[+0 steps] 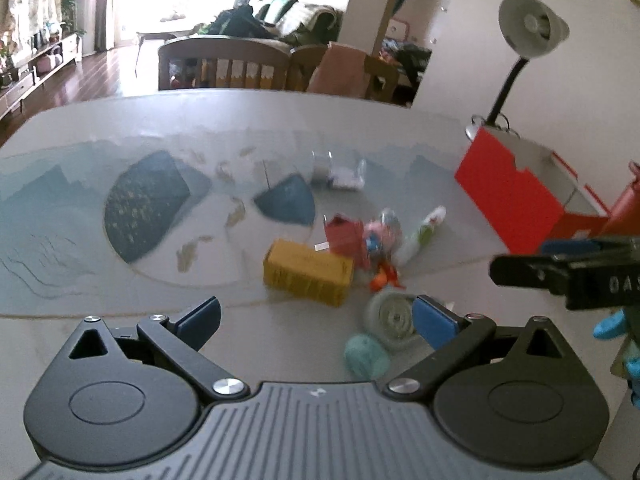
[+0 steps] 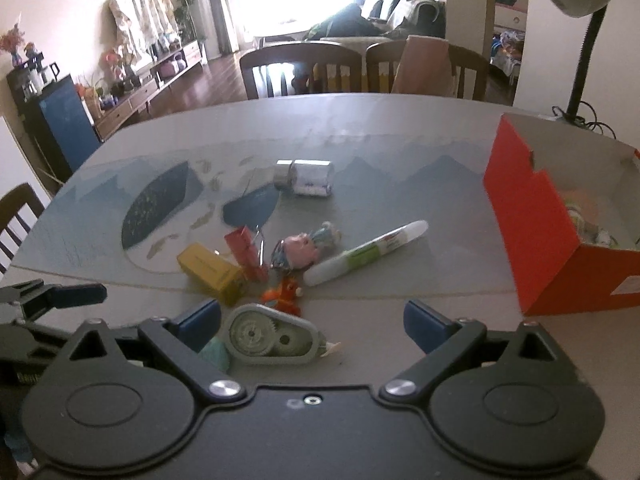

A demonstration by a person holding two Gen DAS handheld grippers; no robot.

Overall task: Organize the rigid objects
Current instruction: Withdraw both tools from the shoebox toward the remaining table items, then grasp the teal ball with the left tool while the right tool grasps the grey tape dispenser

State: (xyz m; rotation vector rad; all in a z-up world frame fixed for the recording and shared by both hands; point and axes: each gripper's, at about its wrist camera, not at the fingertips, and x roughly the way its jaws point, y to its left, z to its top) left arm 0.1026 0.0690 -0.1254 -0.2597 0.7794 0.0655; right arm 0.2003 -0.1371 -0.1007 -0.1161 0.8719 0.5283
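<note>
Both tongs are hanging wide open and empty over the pile, the right gripper (image 2: 312, 326) framing the correction tape dispenser (image 2: 272, 340) lying just ahead between its fingers, the left gripper (image 1: 316, 320) idling beside it. Picking seems to be starting; next it needs lowering, closing, then carrying right-forward to the red box (image 2: 532, 216). No label is reading clearly.

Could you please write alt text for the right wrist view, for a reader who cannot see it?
The open right gripper hovers over a grey correction tape dispenser on the table, empty. Beyond lie a yellow box, a white glue pen and small toys; an open red box stands right.
</note>
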